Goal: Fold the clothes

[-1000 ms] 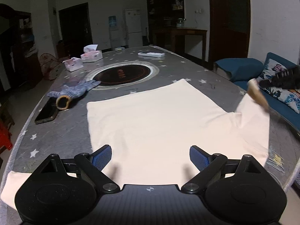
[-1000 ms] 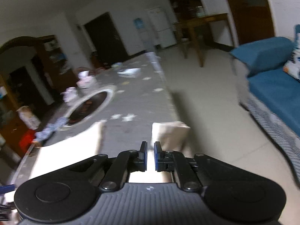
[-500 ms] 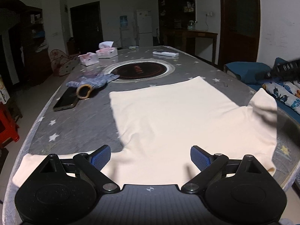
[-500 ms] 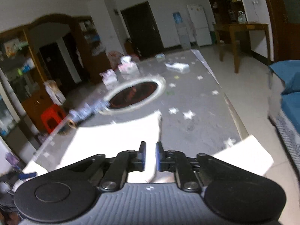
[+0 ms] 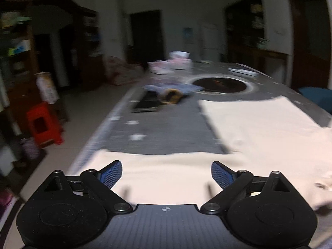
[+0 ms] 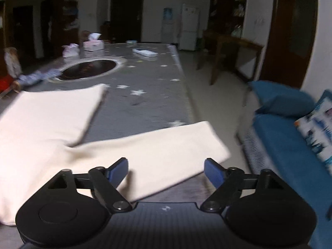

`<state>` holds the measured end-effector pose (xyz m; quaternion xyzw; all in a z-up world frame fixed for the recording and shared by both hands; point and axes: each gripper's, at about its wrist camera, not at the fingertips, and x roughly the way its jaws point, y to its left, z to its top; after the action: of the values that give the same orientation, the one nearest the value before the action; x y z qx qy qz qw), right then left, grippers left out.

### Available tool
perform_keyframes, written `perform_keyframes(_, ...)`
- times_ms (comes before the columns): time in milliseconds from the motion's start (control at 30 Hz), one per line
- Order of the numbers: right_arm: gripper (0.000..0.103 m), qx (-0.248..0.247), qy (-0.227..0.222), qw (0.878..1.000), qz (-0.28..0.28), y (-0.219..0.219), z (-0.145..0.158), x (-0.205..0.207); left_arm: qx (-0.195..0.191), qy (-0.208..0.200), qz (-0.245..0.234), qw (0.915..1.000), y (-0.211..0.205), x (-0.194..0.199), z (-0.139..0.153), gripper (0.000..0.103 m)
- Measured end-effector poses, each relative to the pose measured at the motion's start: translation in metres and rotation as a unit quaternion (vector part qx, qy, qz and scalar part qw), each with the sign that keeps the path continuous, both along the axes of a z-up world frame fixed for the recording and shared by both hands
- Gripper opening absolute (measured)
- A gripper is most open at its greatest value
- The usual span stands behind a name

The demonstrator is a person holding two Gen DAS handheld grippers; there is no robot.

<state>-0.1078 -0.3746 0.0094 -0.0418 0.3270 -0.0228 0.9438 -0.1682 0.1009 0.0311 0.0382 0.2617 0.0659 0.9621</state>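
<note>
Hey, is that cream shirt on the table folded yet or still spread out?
Spread flat: the cream fabric shirt has both sleeves stretched out sideways.

free: grey table (image 6: 153, 95) right of shirt (image 6: 47, 112) | obstacles: phone (image 5: 146, 103), glove (image 5: 172, 92) far-left

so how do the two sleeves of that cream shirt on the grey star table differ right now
The left sleeve lies ahead of the left gripper and reaches the table's left edge. The right sleeve lies ahead of the right gripper, its cuff end overhanging the table's right edge beside the blue sofa. Both are cream, spread flat and ungripped: each gripper is open.
</note>
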Motion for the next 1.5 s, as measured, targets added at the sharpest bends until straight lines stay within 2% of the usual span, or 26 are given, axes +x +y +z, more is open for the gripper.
perform_keyframes(67,0.091,-0.023,-0.015,1.0,-0.013,-0.004,-0.004,0.001,0.01,-0.015,0.039,0.9991,0.016,-0.003,0.0,0.103)
perform_keyframes(167,0.091,-0.026,-0.014,0.999,-0.028,-0.014,-0.009,0.006,0.029,-0.034,0.078,0.996,0.038,-0.005,-0.003,0.103)
perform_keyframes(467,0.095,-0.019,-0.029,0.995,-0.092,-0.054,-0.02,0.016,0.084,-0.019,0.135,0.9872,0.069,0.004,-0.025,0.103)
perform_keyframes(633,0.097,0.01,-0.026,0.995,-0.095,-0.068,-0.026,0.017,0.075,-0.005,0.168,0.9829,0.082,0.01,-0.036,0.103)
perform_keyframes(800,0.098,0.031,-0.029,0.994,-0.098,-0.074,-0.029,0.015,0.064,-0.002,0.193,0.979,0.088,0.009,-0.034,0.103)
perform_keyframes(967,0.1,-0.001,-0.036,0.995,-0.095,-0.063,-0.026,0.012,0.076,0.002,0.211,0.9745,0.09,0.004,-0.034,0.103)
perform_keyframes(1133,0.101,-0.032,-0.041,0.995,-0.08,-0.048,-0.025,0.014,0.066,0.007,0.244,0.9675,0.096,0.0,-0.037,0.103)
perform_keyframes(1267,0.101,-0.049,-0.044,0.996,-0.067,-0.04,-0.023,0.014,0.049,0.001,0.243,0.9688,0.101,-0.007,-0.037,0.103)
perform_keyframes(1500,0.101,-0.047,-0.045,0.995,-0.072,-0.038,-0.023,0.017,0.034,0.01,0.238,0.9706,0.11,-0.008,-0.036,0.103)
